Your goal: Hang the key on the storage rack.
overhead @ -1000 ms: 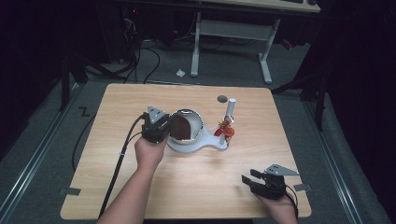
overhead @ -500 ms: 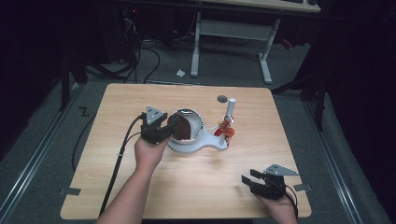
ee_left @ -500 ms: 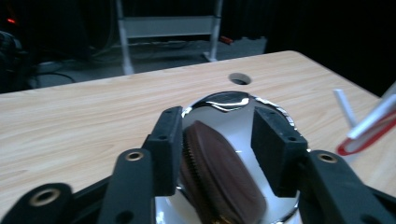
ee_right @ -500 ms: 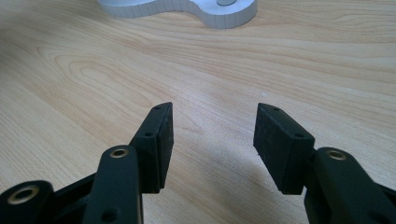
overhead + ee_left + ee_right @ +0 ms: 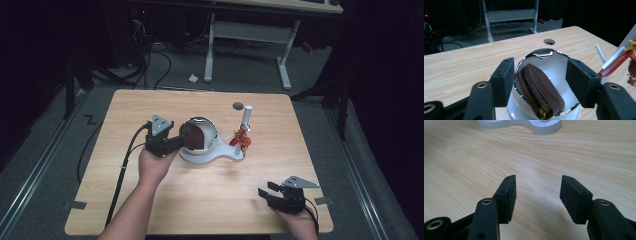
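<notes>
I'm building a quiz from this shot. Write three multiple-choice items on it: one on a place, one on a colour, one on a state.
1. Where does the pouch lie?
A. in the bowl
B. on the floor
C. in the right gripper

2. What colour is the pouch?
A. white
B. brown
C. green

3. How do the left gripper jaws stand?
A. clamped on the pouch
B. shut on nothing
C. open, either side of the pouch

Key: 1 A, the pouch rests inside the shiny bowl. 2 B, its leather looks dark brown. 3 C, the jaws have just been opening, and gaps show between pads and pouch.
</notes>
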